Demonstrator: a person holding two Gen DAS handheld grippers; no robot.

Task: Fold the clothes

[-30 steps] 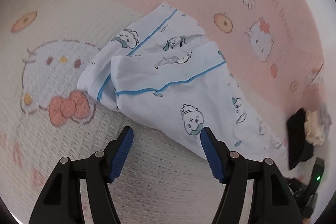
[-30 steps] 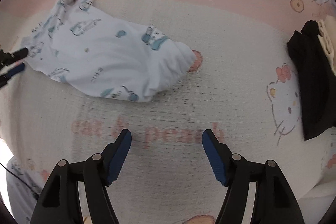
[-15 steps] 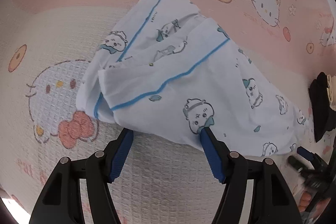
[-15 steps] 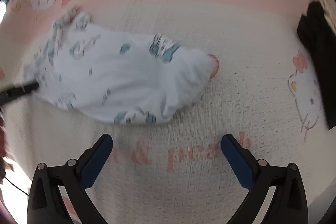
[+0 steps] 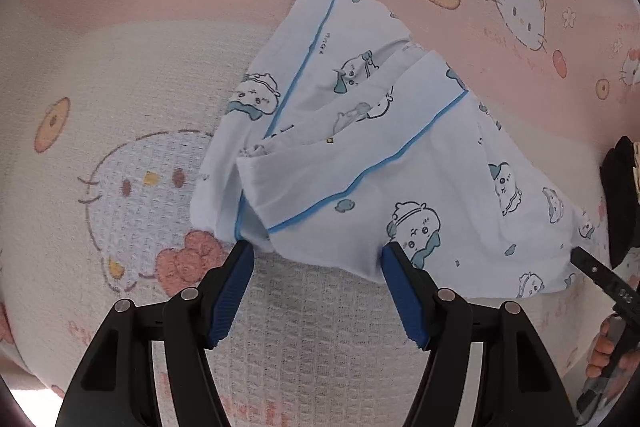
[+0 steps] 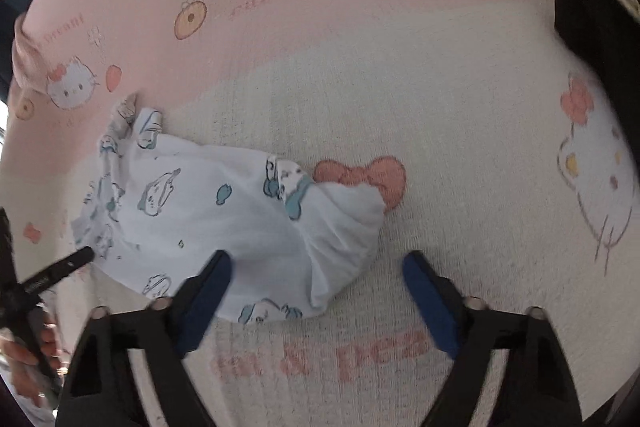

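just beyond both jaws, garment [image 5: 360,155]

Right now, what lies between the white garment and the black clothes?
Only bare blanket, with its cartoon prints, separates the white garment from the black clothes; the right wrist view shows it.

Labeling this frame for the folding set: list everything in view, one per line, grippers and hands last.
garment: 1, white with blue piping and cartoon print, crumpled on the blanket, mid-frame in both views
blanket: 1, pink and cream with cat and peach print, under everything
dark cloth: 1, black, on the blanket at the right edge, apart from the garment
pale item: 1, cream, against the dark cloth; too small to identify
left gripper: 1, black with blue pads, open, over the garment's near edge
right gripper: 1, black with blue pads, jaws closing, garment's edge between them
hand: holding the right gripper's handle, lower right of left view
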